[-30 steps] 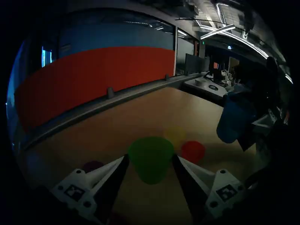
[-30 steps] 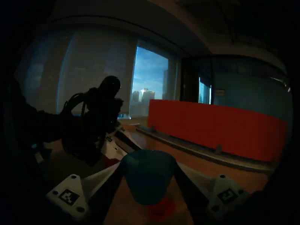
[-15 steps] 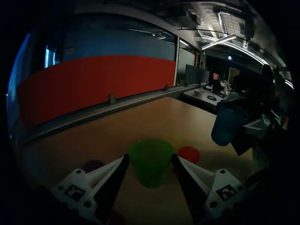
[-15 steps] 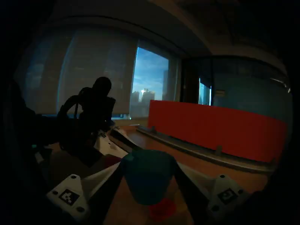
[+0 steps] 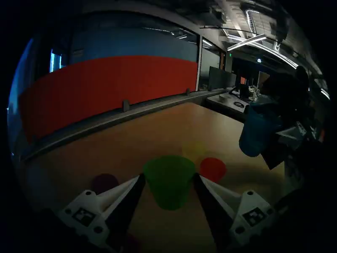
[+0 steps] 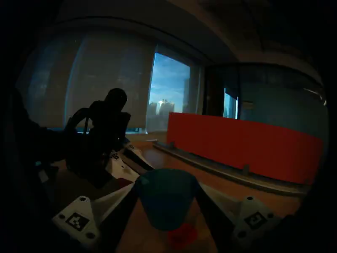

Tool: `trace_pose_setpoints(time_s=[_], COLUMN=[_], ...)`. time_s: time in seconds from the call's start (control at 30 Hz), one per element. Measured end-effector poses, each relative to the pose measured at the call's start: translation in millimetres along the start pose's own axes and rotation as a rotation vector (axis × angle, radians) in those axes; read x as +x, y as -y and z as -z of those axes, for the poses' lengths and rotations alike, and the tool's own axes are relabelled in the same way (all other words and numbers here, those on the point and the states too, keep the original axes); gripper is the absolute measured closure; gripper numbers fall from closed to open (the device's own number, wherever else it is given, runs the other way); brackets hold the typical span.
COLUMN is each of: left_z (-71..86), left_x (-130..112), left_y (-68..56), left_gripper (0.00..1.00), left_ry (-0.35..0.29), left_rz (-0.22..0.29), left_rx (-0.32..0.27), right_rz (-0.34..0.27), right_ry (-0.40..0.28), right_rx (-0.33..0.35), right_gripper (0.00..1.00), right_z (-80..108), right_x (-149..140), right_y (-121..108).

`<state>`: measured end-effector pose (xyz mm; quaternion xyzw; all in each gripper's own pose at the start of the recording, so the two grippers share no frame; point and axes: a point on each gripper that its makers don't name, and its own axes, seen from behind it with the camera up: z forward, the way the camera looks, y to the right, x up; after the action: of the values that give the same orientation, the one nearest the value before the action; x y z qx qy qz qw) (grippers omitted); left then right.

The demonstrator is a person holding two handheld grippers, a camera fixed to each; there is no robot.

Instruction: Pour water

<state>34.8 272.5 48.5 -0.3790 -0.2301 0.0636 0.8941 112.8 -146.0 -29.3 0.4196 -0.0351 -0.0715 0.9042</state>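
In the dim left gripper view, a green cup (image 5: 169,180) stands upright between my left gripper's (image 5: 168,185) white fingers, which press on both its sides above the wooden table (image 5: 151,135). At the right, a blue cup (image 5: 256,134) hangs in the air, held by the other gripper. In the right gripper view that blue cup (image 6: 167,198) sits upright between my right gripper's (image 6: 167,202) fingers, shut on it. The left gripper (image 6: 122,162) and the dark arm holding it show at the left, farther off.
A red disc (image 5: 212,168), a yellow disc (image 5: 194,149) and a dark purple disc (image 5: 104,182) lie on the table. Below the blue cup lies a red disc (image 6: 181,235). A red partition (image 5: 105,88) runs along the table's far edge. Desks stand at the back right (image 5: 229,99).
The left gripper with the green cup has shifted slightly, so the discs and blue cup sit a little differently in its view. The blue cup stays gripped; the right gripper view has barely changed.
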Motion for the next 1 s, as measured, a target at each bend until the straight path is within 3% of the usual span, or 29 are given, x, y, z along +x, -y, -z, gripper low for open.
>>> trace_pose_setpoints(time_s=[0.6, 1.0], left_z=[-2.7, -1.0], left_x=[-61, -93], left_y=[-17.7, -23.1], left_gripper=[0.17, 0.16], left_ry=[0.105, 0.151], left_rz=[-0.024, -0.045], left_rx=[-0.013, -0.014], right_rz=[0.012, 0.017], right_ry=[0.011, 0.017], right_rx=[0.0, 0.002], right_gripper=[0.06, 0.06], right_z=[-1.6, -1.9], right_x=[-2, -3], right_y=[0, 0])
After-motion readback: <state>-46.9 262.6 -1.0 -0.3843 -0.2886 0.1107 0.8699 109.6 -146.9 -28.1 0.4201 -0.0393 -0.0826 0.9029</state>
